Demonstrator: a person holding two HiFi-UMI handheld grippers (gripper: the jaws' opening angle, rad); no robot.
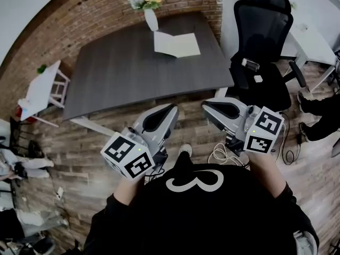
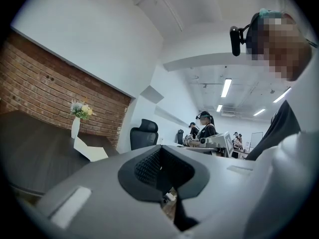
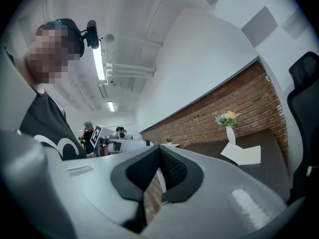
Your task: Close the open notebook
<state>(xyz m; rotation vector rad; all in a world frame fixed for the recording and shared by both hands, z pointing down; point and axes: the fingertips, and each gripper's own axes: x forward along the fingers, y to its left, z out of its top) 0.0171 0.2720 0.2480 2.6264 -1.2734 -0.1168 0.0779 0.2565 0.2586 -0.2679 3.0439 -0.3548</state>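
Note:
The open notebook [image 1: 176, 44] lies white and spread on the far part of the dark table [image 1: 133, 73], next to a white vase of flowers [image 1: 151, 19]. It also shows small in the left gripper view as the notebook [image 2: 89, 151] and in the right gripper view as the notebook [image 3: 242, 154]. Both grippers are held close to the person's body, short of the table's near edge and well away from the notebook. My left gripper [image 1: 173, 108] is shut with nothing in it, its pads meeting [image 2: 159, 151]. My right gripper [image 1: 205, 104] is likewise shut and empty [image 3: 159, 148].
A black office chair [image 1: 263, 36] stands at the table's right side. A small white table [image 1: 42, 89] sits left by the brick wall. Cables [image 1: 220, 154] lie on the wood floor near the right gripper. Other people stand in the room behind.

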